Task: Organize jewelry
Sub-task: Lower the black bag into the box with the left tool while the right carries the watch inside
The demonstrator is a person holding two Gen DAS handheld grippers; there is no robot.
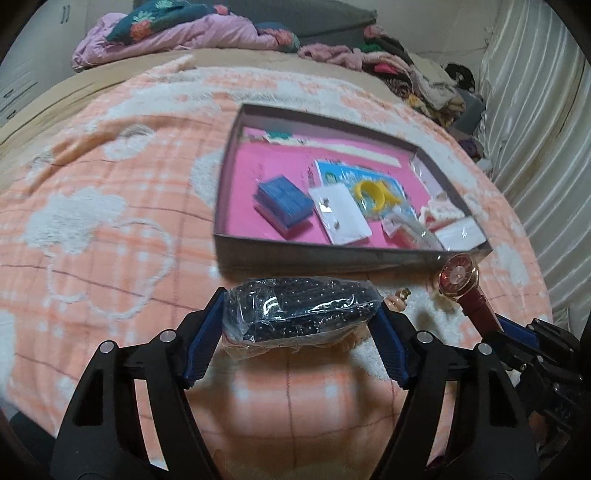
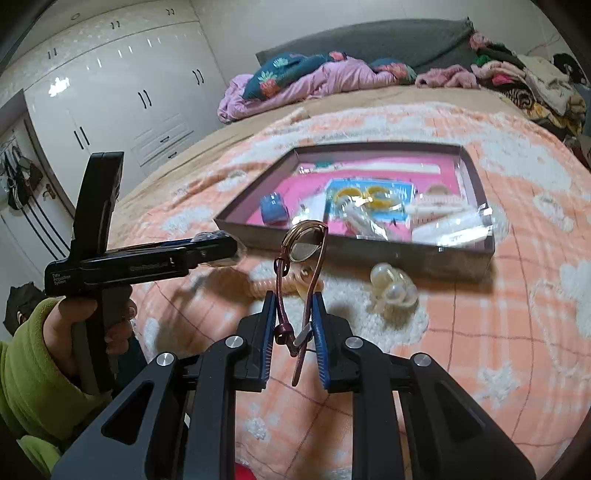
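Fuzzy peach blanket (image 1: 110, 206) | left tongs (image 1: 301, 317) clamp crinkly bead bag (image 1: 301, 314) | right tongs (image 2: 295, 325) pinch leather-strapped watch (image 2: 304, 243)

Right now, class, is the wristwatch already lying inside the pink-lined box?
No: the wristwatch is held up by its strap in the right gripper, outside the box.

Box (image 1: 325, 254) sits on blanket (image 1: 110, 206), 12 o'clock from both grippers. In box: small case (image 1: 282, 201) at 9, earring card (image 1: 341, 214) centre, ring pack (image 1: 373, 192) at 2 o'clock from the card, more packets at 3 (blurred). Pearl clip (image 2: 393, 290) on blanket, just before box's near wall. Clothes pile (image 1: 177, 33) well behind.
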